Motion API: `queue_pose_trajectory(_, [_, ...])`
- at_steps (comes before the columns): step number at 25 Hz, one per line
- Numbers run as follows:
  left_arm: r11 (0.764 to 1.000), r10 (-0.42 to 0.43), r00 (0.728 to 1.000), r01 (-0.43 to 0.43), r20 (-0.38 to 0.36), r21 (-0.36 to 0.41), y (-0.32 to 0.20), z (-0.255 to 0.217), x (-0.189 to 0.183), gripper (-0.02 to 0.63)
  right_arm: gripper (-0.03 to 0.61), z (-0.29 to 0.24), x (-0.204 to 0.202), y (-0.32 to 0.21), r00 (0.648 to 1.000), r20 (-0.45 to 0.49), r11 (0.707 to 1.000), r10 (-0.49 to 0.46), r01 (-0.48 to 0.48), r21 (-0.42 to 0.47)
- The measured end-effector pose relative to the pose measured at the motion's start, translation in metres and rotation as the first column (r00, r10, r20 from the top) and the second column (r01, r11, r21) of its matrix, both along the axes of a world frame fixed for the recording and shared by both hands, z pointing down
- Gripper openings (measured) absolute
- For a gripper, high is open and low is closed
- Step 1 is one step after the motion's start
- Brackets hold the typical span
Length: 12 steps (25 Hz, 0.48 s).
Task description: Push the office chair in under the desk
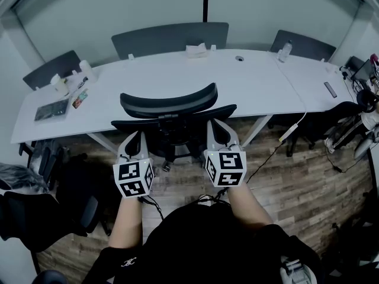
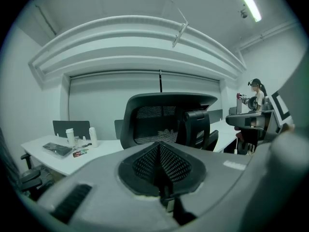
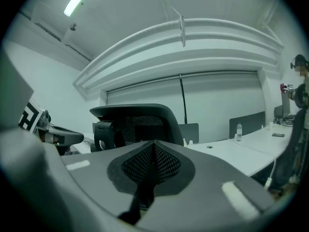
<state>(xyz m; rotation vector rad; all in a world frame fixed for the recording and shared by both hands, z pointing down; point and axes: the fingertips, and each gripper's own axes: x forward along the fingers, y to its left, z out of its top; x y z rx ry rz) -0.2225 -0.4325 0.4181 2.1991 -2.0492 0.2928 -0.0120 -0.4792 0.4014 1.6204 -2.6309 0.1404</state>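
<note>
Risks swivelling chair askew against desk by pushing unevenly with left gripper and right gripper, both pressed together, empty.

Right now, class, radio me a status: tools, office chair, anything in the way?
Both shut, empty: left tool, right tool behind the office chair. Chair at desk edge, base out. Hanging cable off right, clear.
</note>
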Motion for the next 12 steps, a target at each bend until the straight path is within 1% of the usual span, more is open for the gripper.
queue_pose_trajectory(4, [1.000, -0.004, 1.000, 0.004, -0.007, -0.002, -0.0025, 0.0012, 0.0005, 0.008, 0.006, 0.0024, -0.0001, -0.0031, 1.000, 0.002, 1.000, -0.012, 0.012, -0.010])
queue_pose_trajectory(12, [1.000, -0.009, 1.000, 0.009, 0.013, -0.008, -0.0062, 0.0024, 0.0015, 0.008, 0.006, 0.0028, -0.0034, -0.0068, 0.999, 0.014, 0.999, -0.034, 0.034, -0.021])
